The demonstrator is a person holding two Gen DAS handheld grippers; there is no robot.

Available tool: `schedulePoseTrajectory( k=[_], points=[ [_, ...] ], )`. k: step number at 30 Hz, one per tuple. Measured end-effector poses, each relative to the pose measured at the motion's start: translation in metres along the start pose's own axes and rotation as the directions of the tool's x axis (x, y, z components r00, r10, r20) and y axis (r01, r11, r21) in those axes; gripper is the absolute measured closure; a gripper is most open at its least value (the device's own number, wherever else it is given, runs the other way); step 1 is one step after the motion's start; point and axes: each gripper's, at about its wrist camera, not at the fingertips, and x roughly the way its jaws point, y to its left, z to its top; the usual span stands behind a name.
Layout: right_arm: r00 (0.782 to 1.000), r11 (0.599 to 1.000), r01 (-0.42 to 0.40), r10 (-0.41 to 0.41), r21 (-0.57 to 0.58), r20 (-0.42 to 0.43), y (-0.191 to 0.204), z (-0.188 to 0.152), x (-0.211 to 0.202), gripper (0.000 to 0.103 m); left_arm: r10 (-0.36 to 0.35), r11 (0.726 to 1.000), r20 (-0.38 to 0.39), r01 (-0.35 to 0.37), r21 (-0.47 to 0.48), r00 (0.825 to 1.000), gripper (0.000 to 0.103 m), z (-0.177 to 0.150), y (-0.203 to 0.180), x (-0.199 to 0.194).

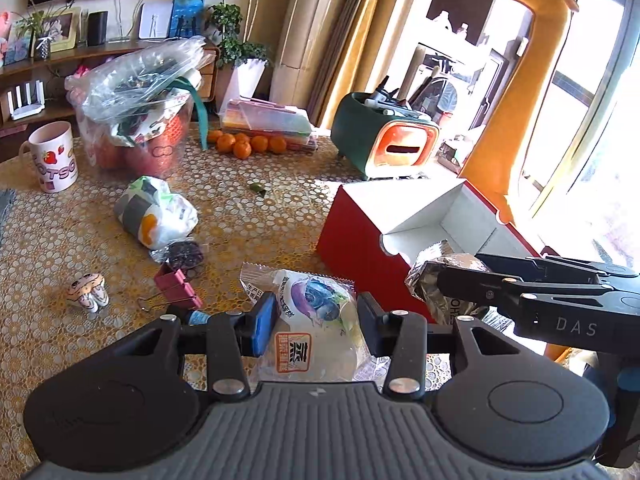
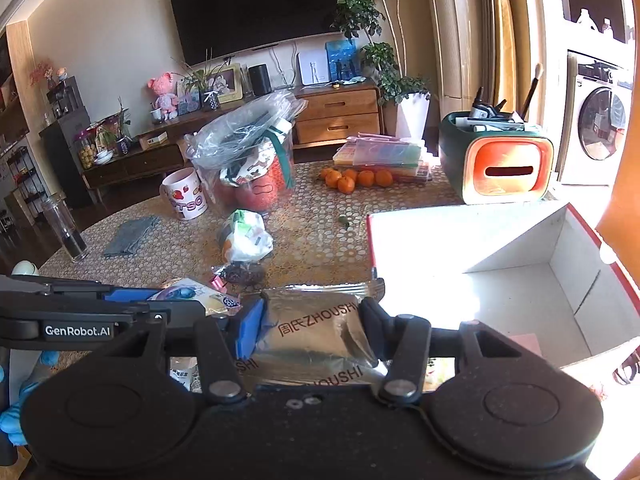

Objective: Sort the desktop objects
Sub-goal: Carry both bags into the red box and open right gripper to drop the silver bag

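My left gripper (image 1: 316, 320) is shut on a white snack packet with a blueberry picture (image 1: 316, 320), held just above the table. My right gripper (image 2: 312, 324) is shut on a silver foil packet marked ZHOUSHI (image 2: 316, 328), held beside the near left corner of the open red box (image 2: 520, 296). The foil packet (image 1: 436, 280) and the red box (image 1: 424, 216) also show at the right in the left wrist view. The left gripper and its snack packet (image 2: 192, 294) show at the left in the right wrist view.
On the patterned table lie a pink binder clip (image 1: 178, 284), a small striped toy (image 1: 88, 288), a dark bagged item (image 1: 184, 254), a wrapped white-and-grey packet (image 1: 156, 212), a mug (image 1: 52, 156), a plastic-bagged tub (image 1: 140, 104), several oranges (image 1: 248, 144), and a green-orange pen holder (image 1: 384, 136).
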Motion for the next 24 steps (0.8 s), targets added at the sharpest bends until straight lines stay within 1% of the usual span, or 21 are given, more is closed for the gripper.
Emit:
schedulePoseTrajectory(
  k=[9,16,20,24],
  points=[
    [0.998,0.998,0.054,-0.055,0.039,0.035,-0.046,-0.002,-0.023,0.051,-0.044,0.997,-0.002,0.044,0.071,0.999,0.060,0.012,-0.053,0.016],
    [0.992,0.992,0.109,-0.112,0.070,0.048,-0.083,-0.004,-0.034,0.051,-0.075,0.989,-0.018,0.077,0.126,0.997,0.060,0.018,-0.094,0.038],
    [0.989,0.987,0.133,-0.138,0.094,0.052,-0.104,-0.005,-0.036,0.051,-0.080,0.985,-0.028,0.083,0.152,0.996,0.060,0.024,-0.111,0.052],
    [0.985,0.981,0.158,-0.165,0.117,0.055,-0.123,-0.005,-0.032,0.051,-0.080,0.984,-0.042,0.086,0.159,0.996,0.060,0.031,-0.119,0.068]
  ],
)
